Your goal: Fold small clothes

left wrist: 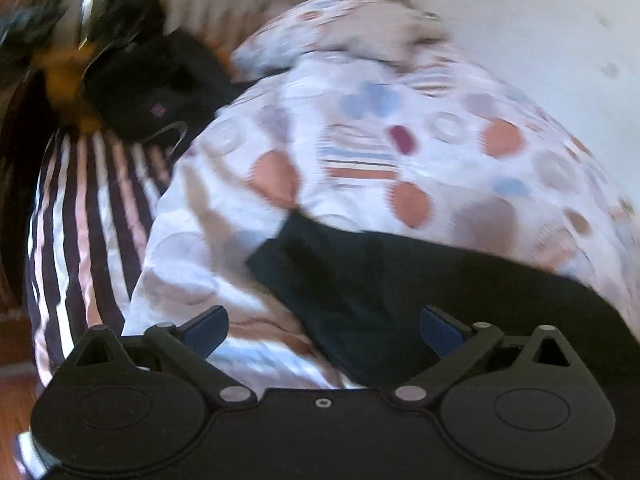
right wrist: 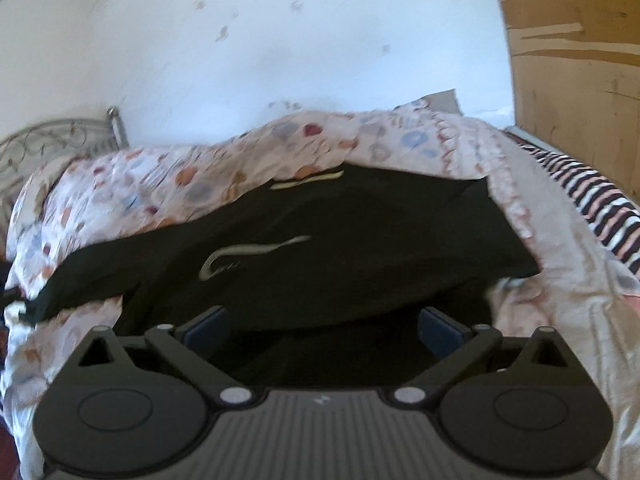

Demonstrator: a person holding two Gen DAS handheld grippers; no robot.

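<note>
A black T-shirt (right wrist: 320, 248) with a grey swoosh logo lies spread on a spotted white duvet (right wrist: 160, 184). In the left wrist view its sleeve and side (left wrist: 360, 280) lie just ahead of the fingers. My left gripper (left wrist: 322, 330) is open and empty above the shirt's edge, its right finger over black cloth. My right gripper (right wrist: 320, 326) is open and empty above the shirt's lower hem. Both views are motion-blurred.
A heap of dark clothes (left wrist: 152, 80) with an orange item (left wrist: 64, 76) lies on a striped sheet (left wrist: 92, 200) at the left. A metal bed frame (right wrist: 48, 148) and white wall (right wrist: 280, 40) stand behind. A wooden wardrobe (right wrist: 576, 60) is at the right.
</note>
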